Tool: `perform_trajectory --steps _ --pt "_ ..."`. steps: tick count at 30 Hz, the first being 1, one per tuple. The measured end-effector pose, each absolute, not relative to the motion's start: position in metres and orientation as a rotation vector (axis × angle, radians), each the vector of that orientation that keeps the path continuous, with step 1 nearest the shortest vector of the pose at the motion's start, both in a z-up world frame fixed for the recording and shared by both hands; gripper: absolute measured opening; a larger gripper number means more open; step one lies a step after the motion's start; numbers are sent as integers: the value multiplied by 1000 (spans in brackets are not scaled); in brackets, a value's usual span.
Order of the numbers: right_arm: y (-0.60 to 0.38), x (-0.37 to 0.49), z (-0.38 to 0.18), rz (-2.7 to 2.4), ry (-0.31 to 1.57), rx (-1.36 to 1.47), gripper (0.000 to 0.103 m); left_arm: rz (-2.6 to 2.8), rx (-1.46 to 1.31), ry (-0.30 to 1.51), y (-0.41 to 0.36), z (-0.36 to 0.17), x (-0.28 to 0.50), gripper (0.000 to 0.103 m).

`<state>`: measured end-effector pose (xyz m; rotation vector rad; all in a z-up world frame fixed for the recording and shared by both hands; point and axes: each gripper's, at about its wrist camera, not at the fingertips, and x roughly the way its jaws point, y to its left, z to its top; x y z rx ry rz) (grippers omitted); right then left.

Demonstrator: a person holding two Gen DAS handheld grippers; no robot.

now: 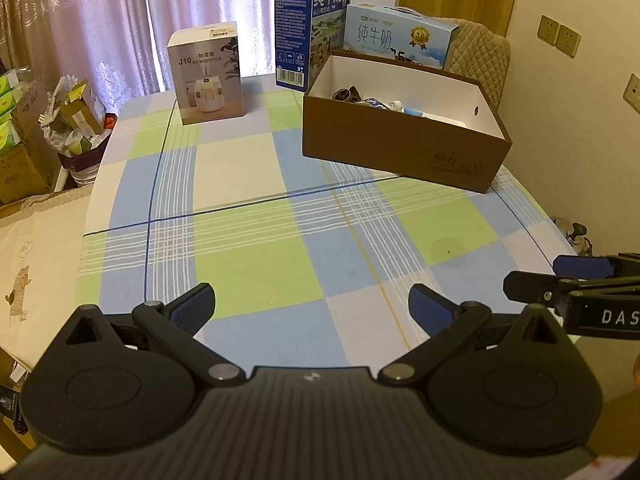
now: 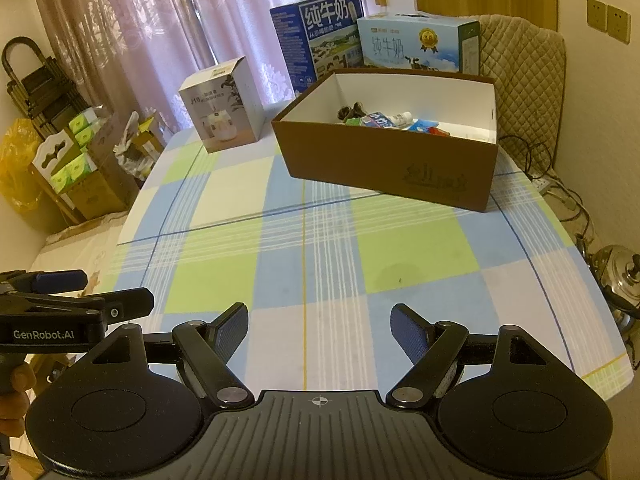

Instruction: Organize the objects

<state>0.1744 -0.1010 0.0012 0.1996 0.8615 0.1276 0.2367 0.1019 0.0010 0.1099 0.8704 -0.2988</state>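
Tools [image 1: 312, 304] [image 2: 320, 332] both spread, empty, over desk [image 1: 260, 216]; brown box [image 1: 400, 152] at one o'clock; blind reach risks knocking box rim.

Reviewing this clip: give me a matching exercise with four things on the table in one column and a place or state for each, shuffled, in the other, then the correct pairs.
Things:
1. humidifier box
2. brown open box
3. dark blue milk carton
4. light blue milk carton

Places or states:
A. lies on its long side behind the brown box
B. holds small items, including a toothpaste tube
C. stands alone on the far left of the checked tablecloth
D. stands tall at the far edge, beside the curtain

Pairs: 1-C, 2-B, 3-D, 4-A
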Motion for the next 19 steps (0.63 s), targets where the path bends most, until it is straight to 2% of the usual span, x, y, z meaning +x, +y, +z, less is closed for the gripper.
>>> perform_trajectory --steps 19 --pt "-110 180 -2 125 871 202 76 -311 116 880 92 -1 244 102"
